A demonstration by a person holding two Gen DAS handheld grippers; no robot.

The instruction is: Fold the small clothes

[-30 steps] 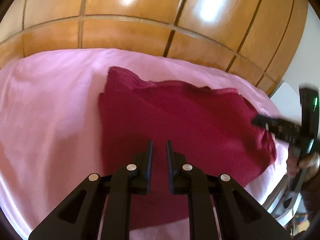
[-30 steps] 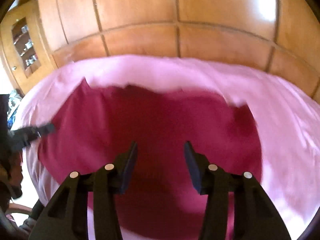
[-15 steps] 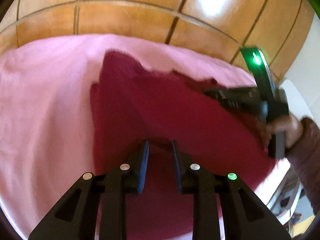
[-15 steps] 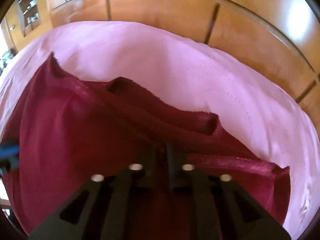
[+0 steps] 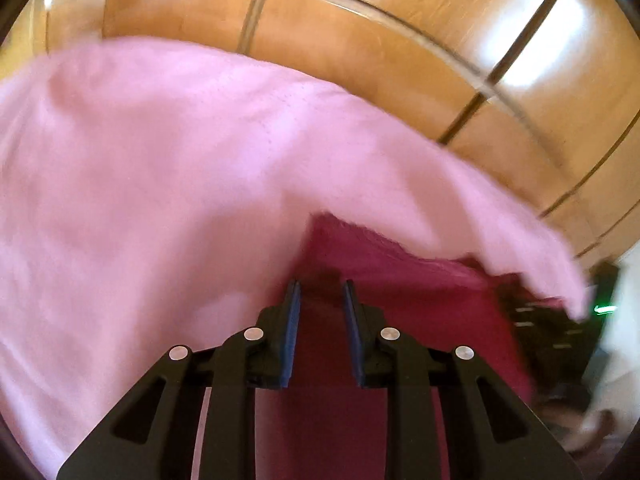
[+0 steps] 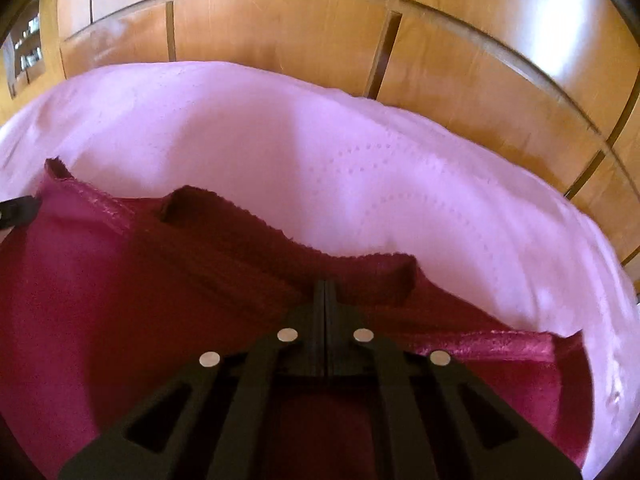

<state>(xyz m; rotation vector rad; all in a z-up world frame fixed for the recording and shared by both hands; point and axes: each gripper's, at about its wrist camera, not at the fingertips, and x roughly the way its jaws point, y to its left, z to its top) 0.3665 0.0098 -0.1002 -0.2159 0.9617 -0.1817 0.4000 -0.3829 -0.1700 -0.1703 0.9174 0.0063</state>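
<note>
A dark red cloth [image 6: 120, 300] lies on a pink sheet [image 6: 320, 160], its far hem rumpled. My right gripper [image 6: 325, 282] is shut on that far hem, which bunches up beside its tips. In the left wrist view my left gripper [image 5: 320, 284] hovers at the red cloth's [image 5: 420, 300] far left corner. Its jaws are opening; a narrow gap shows between the blue pads [image 5: 294, 320], which do not press on the fabric. The right gripper [image 5: 560, 320] appears blurred at the right edge. A black fingertip of the left gripper [image 6: 18, 212] shows at the cloth's left corner.
The pink sheet [image 5: 160, 180] spreads well beyond the cloth to the left and far side. A wooden panelled wall [image 6: 280, 32] rises right behind it. A glass-fronted cabinet [image 6: 28, 52] stands at the far left.
My right gripper dropped onto the cloth's far hem and closed on it. My left gripper swung left to the cloth's far left corner, and its jaws widened a little.
</note>
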